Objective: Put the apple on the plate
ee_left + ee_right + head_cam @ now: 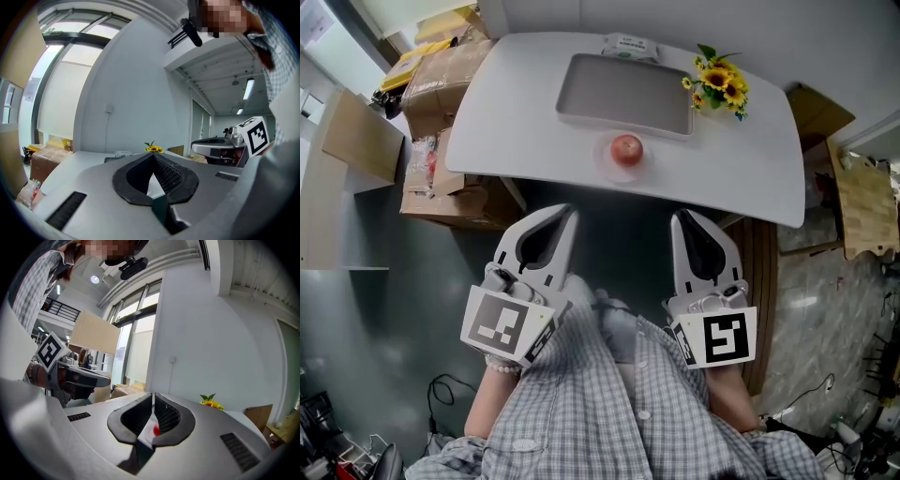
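Observation:
A red apple sits near the front edge of the white table, on what looks like a faint white round plate that barely stands out from the tabletop. Both grippers hang below the table's front edge, close to the person's checked shirt. My left gripper points up toward the table with its jaws together and nothing between them; its own view shows the left gripper the same way. My right gripper is likewise shut and empty. A sliver of the apple shows through its jaw opening.
A grey rectangular tray lies behind the apple, with a small packet beyond it. Sunflowers stand at the back right of the table. Cardboard boxes are stacked on the left, and a cardboard sheet lies to the right.

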A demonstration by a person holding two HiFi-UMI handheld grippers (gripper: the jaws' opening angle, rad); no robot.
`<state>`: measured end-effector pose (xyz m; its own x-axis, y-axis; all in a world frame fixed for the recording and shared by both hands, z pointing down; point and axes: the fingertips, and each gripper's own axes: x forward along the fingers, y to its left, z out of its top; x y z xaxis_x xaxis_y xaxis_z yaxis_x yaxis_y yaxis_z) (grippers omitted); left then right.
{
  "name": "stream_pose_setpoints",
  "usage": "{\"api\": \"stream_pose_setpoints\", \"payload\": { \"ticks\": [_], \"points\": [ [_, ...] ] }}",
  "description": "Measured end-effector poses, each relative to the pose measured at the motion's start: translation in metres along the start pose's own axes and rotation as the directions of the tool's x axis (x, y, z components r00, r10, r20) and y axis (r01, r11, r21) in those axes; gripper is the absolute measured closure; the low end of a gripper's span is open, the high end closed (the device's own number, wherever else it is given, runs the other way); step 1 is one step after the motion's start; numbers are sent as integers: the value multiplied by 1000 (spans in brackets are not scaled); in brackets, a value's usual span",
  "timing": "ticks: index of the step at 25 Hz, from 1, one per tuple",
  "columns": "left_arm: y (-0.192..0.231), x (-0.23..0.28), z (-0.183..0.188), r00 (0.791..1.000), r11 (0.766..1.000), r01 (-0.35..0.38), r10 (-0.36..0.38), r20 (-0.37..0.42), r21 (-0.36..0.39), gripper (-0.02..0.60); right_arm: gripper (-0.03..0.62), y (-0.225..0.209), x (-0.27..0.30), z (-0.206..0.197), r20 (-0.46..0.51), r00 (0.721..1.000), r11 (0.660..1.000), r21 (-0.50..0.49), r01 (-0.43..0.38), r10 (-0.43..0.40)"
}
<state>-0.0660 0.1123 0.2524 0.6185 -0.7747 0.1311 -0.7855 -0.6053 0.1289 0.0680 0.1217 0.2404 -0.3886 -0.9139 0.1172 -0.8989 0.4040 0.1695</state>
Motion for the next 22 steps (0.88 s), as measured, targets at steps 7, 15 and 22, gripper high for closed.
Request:
{"api": "stream_pose_setpoints", "payload": {
  "ticks": [7, 15, 22],
  "points": [
    [17, 24, -5, 1000, 1000, 4, -4, -24, -12, 572, 563, -15, 17, -11, -31, 999, 1000, 8, 21, -21],
    [40, 66, -1, 999, 1000, 27, -28, -44, -12, 572, 563, -37, 48, -17, -66, 997, 999, 9, 40, -39],
    [61, 98, -4, 995, 999, 52, -53, -80, -16, 572, 563, -51, 80, -29, -103, 993, 998, 23, 57, -54]
  ]
}}
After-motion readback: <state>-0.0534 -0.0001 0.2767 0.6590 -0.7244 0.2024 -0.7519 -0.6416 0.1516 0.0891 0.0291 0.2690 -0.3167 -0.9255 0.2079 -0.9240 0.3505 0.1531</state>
